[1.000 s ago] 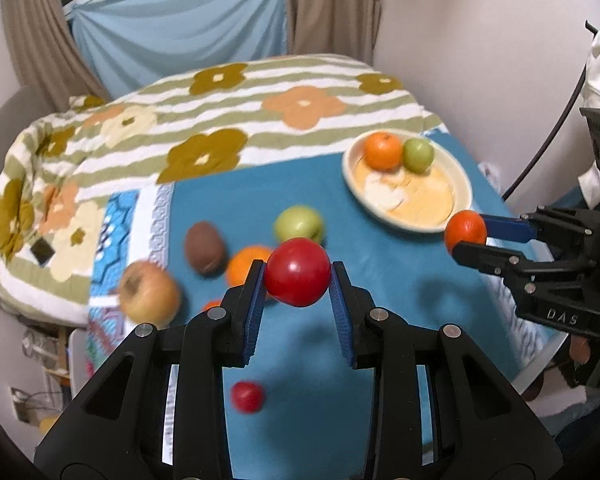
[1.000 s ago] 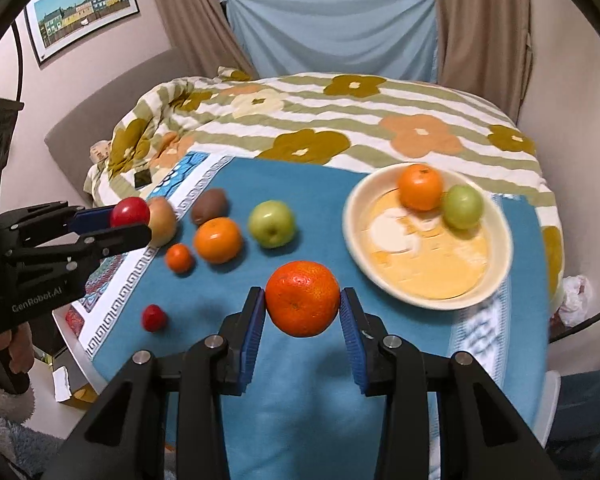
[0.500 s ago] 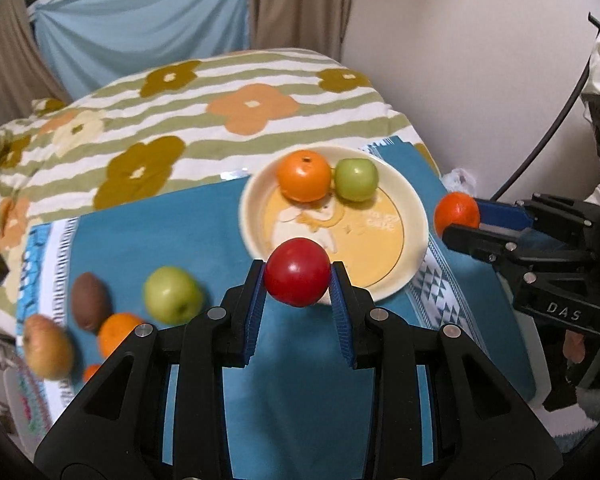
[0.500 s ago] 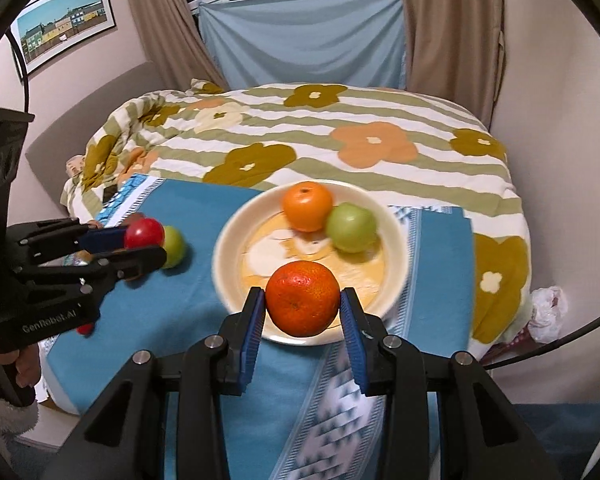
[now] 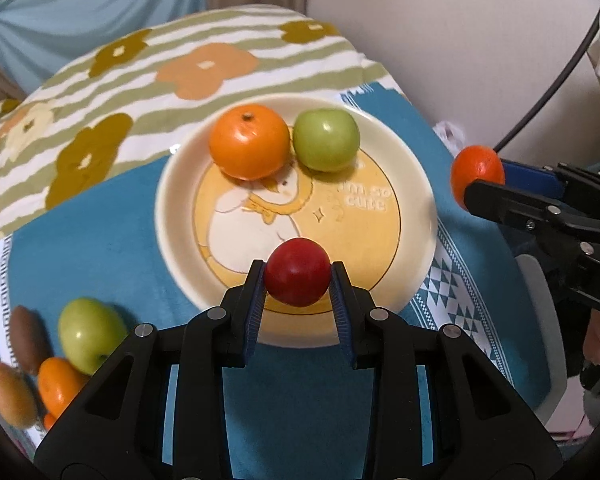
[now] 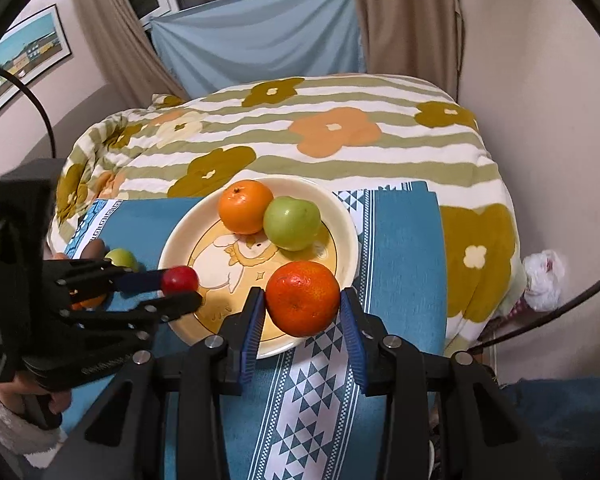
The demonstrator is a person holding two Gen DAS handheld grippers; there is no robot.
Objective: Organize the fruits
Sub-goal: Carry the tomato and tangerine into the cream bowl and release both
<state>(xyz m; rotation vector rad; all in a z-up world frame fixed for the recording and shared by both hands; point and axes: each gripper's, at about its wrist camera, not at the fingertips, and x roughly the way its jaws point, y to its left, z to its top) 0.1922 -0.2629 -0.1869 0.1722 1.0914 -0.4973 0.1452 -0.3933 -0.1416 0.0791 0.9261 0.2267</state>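
Left wrist view: floral striped quilt [image 5: 148,76] at 12 o'clock, blue cloth [image 5: 100,240] spread below it. Cream plate [image 5: 180,216] at centre carries an orange [image 5: 249,142] and a green apple [image 5: 326,139], touching, at its 12 o'clock rim. Loose fruit lies at 8 o'clock. Left gripper [image 5: 298,276] is clamped on a red fruit [image 5: 298,272] over the plate's 6 o'clock rim. Right gripper [image 6: 303,300] pinches a mandarin [image 6: 303,298] above the plate's 5 o'clock edge.
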